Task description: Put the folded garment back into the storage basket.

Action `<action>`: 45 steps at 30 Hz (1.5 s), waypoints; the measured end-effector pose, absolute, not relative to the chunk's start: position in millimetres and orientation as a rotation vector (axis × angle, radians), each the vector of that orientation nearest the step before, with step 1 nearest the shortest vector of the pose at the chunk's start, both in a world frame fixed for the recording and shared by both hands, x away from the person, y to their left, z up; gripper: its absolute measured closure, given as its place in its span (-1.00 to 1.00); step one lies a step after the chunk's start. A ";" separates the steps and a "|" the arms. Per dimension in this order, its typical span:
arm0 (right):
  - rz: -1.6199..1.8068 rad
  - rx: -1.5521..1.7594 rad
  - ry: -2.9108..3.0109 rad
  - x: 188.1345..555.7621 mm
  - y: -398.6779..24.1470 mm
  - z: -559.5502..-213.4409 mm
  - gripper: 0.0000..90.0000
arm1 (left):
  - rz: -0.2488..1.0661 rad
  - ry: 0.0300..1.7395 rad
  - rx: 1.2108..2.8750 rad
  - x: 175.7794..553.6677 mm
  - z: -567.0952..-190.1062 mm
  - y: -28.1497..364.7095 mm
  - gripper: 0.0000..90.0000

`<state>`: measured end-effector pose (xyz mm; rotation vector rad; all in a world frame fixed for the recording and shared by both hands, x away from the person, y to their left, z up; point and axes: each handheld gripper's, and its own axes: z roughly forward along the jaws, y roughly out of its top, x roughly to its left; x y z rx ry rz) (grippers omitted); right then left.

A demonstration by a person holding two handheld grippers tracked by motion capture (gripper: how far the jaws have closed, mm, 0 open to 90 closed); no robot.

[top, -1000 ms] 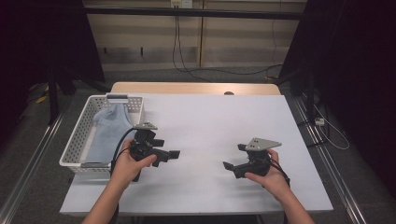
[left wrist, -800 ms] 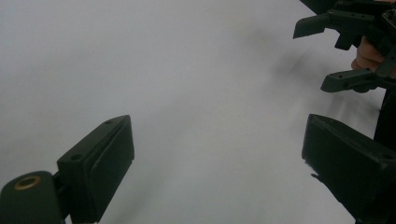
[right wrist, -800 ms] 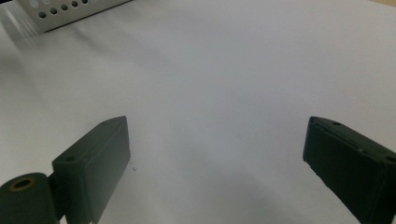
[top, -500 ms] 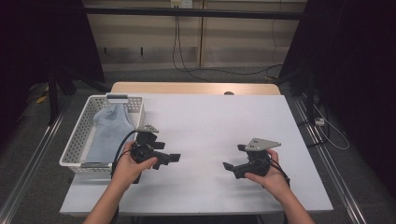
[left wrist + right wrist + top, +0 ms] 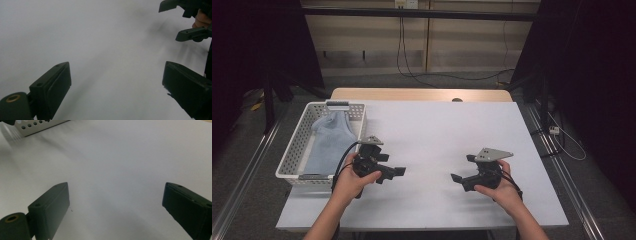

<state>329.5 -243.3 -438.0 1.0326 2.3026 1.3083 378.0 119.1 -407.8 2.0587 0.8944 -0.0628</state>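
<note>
High view: white table, person seated at the near edge, forearms entering from the bottom. Each hand holds one black two-jaw gripper just above the tabletop, the two well apart with bare table between them

Left gripper: held in the left hand, near-left part of the table, jaws pointing toward the table centre and the other gripper. Grey three-cornered plate on top, black cable looping down past the wrist. In the left gripper view both jaws stand wide apart with nothing but white tabletop between them; the surface looks smeared, as from motion blur

Right gripper: held in the right hand, near-right part of the table, jaws pointing back toward the left gripper. Grey plate on top. In the right gripper view the jaws are likewise spread wide, empty, bare table between. The same gripper appears in the top right corner of the left gripper view, jaws apart, fingers behind it

White perforated basket: at the left edge of the table, just beside the left gripper but not touching it as far as can be told. A corner of its perforated wall shows at the top left of the right gripper view

Light blue cloth: lies inside the basket, bunched toward the far end and running down its length. Neither gripper touches it
</note>
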 end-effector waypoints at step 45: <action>1.300 1.025 2.312 327.9 -242.6 -438.5 -0.84 | -0.061 0.840 2.087 366.4 -419.7 122.1 -0.82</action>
